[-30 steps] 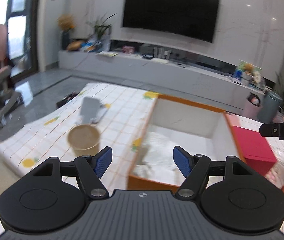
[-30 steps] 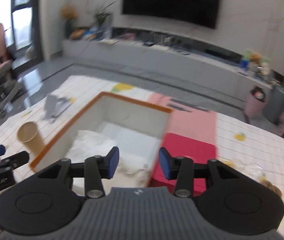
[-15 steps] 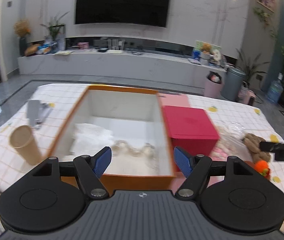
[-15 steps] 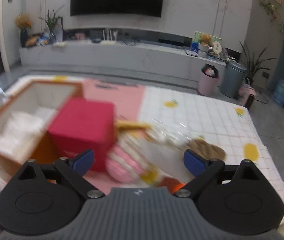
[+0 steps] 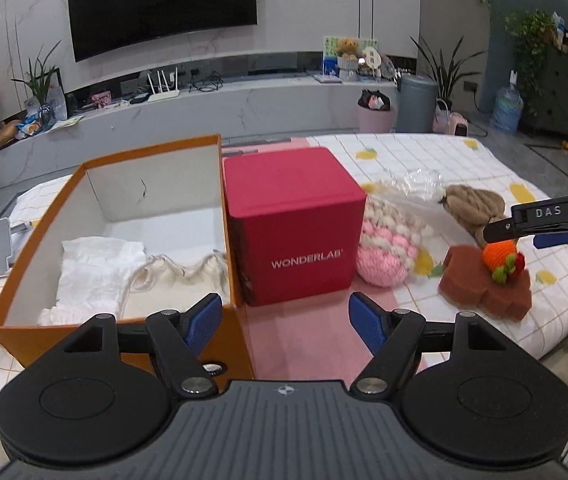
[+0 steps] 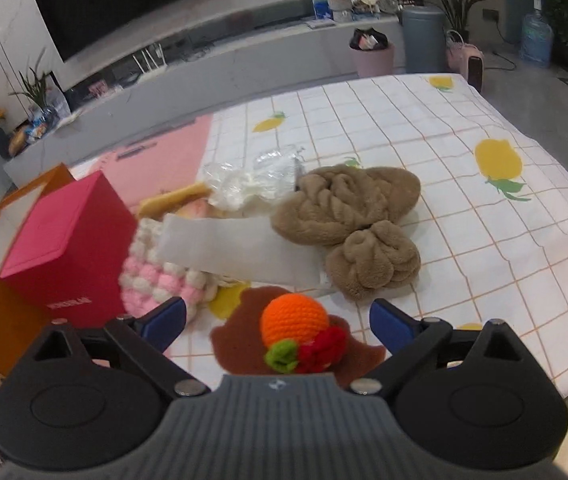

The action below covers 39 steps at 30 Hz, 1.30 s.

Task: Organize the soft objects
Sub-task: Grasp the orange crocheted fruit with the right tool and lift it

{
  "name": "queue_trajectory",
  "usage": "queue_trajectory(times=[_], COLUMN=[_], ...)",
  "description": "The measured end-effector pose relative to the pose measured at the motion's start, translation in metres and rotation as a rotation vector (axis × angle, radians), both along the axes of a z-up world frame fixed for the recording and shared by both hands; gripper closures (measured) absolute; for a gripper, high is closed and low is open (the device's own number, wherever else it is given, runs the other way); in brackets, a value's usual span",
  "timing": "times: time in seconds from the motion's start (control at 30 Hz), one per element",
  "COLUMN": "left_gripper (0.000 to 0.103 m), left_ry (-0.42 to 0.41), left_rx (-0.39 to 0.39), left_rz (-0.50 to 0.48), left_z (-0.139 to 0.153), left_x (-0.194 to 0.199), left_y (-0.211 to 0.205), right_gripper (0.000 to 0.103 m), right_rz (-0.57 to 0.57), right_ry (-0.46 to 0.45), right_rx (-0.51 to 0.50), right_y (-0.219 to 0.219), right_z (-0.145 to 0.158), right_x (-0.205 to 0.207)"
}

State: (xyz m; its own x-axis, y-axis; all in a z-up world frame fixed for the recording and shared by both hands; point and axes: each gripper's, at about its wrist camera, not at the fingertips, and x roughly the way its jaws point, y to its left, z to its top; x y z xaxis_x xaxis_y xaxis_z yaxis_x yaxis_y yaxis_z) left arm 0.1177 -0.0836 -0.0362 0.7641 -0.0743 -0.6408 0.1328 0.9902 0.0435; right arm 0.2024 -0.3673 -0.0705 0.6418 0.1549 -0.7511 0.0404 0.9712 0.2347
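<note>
home living room: wall tv, media console, houseplants.

Both the left tool and right tool gape wide, empty, angled downward.

Each gripper has a matte black body: a ribbed dark grey centre plate with a small round emblem at its 12 o'clock edge, flanked by two round black discs. From these run angular black linkage arms with silver screw heads, ending in blue textured pads. The left gripper and right gripper look alike. In the left view the right gripper's side reads "DAS" in white letters.
</note>
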Motion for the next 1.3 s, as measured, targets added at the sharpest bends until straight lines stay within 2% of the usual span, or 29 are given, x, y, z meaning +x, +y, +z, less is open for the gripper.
queue_trajectory(times=[0.07, 0.17, 0.23, 0.3, 0.33, 0.53, 0.57, 0.67, 0.77, 0.8, 0.9, 0.97, 1.0, 1.1, 1.3], left_gripper=[0.016, 0.016, 0.016, 0.016, 0.016, 0.016, 0.016, 0.016, 0.016, 0.016, 0.016, 0.016, 0.016, 0.016, 0.016], left_ry=[-0.007, -0.001, 0.002, -0.004, -0.006, -0.004, -0.003, 0.007, 0.023, 0.026, 0.071, 0.096, 0.095, 0.082, 0.080], left_rx=[0.013, 0.006, 0.004, 0.014, 0.019, 0.027, 0.030, 0.030, 0.046, 0.055, 0.041, 0.021, 0.018, 0.038, 0.050], left_rz=[-0.011, -0.024, -0.029, -0.033, -0.036, -0.057, -0.063, -0.092, -0.127, -0.138, -0.181, -0.196, -0.200, -0.206, -0.221], left_z=[0.000, 0.000, 0.000, 0.000, 0.000, 0.002, 0.002, -0.001, -0.006, -0.008, -0.012, -0.013, -0.013, -0.014, -0.023], left_x=[-0.003, -0.004, -0.004, -0.006, -0.007, -0.011, -0.012, -0.014, -0.017, -0.017, -0.016, -0.015, -0.016, -0.019, -0.021], left_y=[-0.004, -0.006, -0.008, -0.010, -0.012, -0.022, -0.025, -0.036, -0.050, -0.055, -0.066, -0.069, -0.071, -0.077, -0.093], right_gripper=[0.013, 0.023, 0.029, 0.048, 0.052, 0.056, 0.063, 0.063, 0.063, 0.063, 0.059, 0.051, 0.050, 0.050, 0.054], right_rz=[0.012, 0.040, 0.037, 0.026, 0.018, 0.000, -0.005, -0.011, -0.013, -0.018, -0.042, -0.059, -0.065, -0.069, -0.039], right_ry=[0.028, 0.056, 0.059, 0.054, 0.051, 0.049, 0.046, 0.027, 0.002, 0.008, 0.081, 0.115, 0.127, 0.139, 0.106], right_rx=[-0.041, -0.035, -0.065, -0.100, -0.105, -0.058, -0.054, -0.053, -0.115, -0.106, -0.022, -0.015, -0.015, -0.005, -0.026], right_y=[0.005, 0.010, 0.014, 0.016, 0.015, 0.005, 0.004, 0.003, 0.002, -0.001, -0.014, -0.018, -0.020, -0.021, -0.017], right_z=[-0.005, -0.012, -0.013, -0.013, -0.013, -0.011, -0.009, 0.002, 0.011, 0.011, -0.002, -0.010, -0.013, -0.016, -0.011], right_x=[0.003, 0.009, 0.010, 0.010, 0.010, 0.005, 0.004, -0.004, -0.014, -0.015, -0.012, -0.009, -0.007, -0.005, -0.005])
